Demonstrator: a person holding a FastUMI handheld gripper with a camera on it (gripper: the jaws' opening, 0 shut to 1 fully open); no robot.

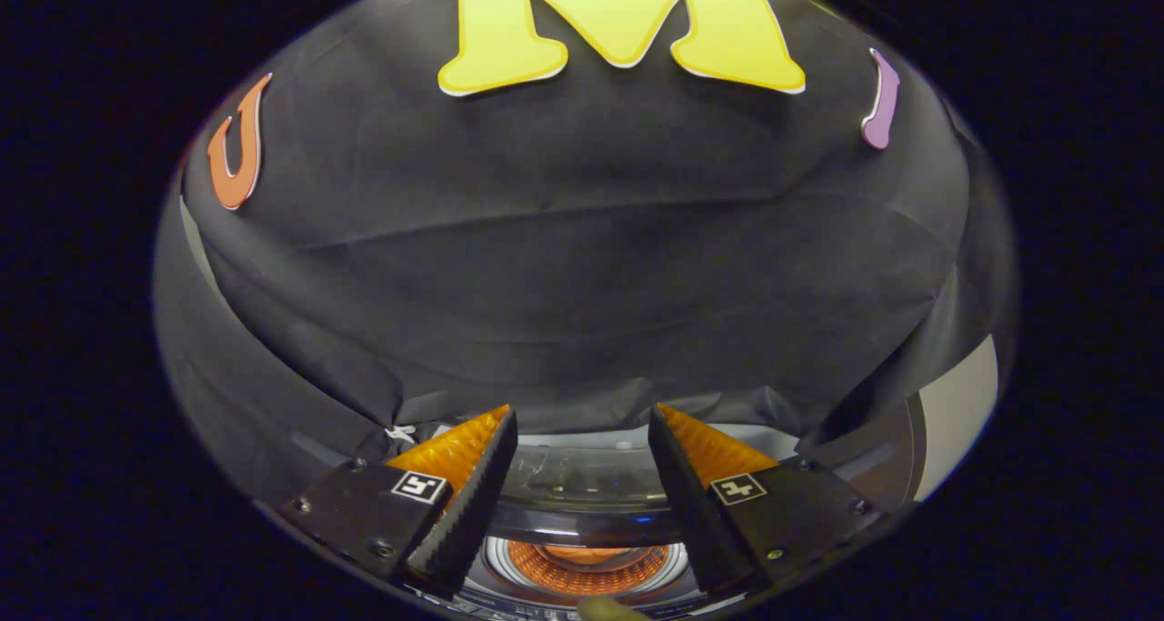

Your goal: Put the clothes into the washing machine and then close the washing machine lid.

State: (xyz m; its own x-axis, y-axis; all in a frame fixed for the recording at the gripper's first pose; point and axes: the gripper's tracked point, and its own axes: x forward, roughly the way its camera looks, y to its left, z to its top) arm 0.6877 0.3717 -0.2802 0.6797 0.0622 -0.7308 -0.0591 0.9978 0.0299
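gripper point(582, 421): fingers spread apart, holding nothing | between and below the fingers: washing machine point(582, 548), its drum opening showing an orange glow inside; clear lid point(582, 480) raised just ahead of the fingers, tilted up at the rear | beyond: black cloth wall point(582, 266); clothes cannot be made out

Gripper point(582, 421) fingers apart (nothing between), washing machine point(582, 489) just below, wall behind
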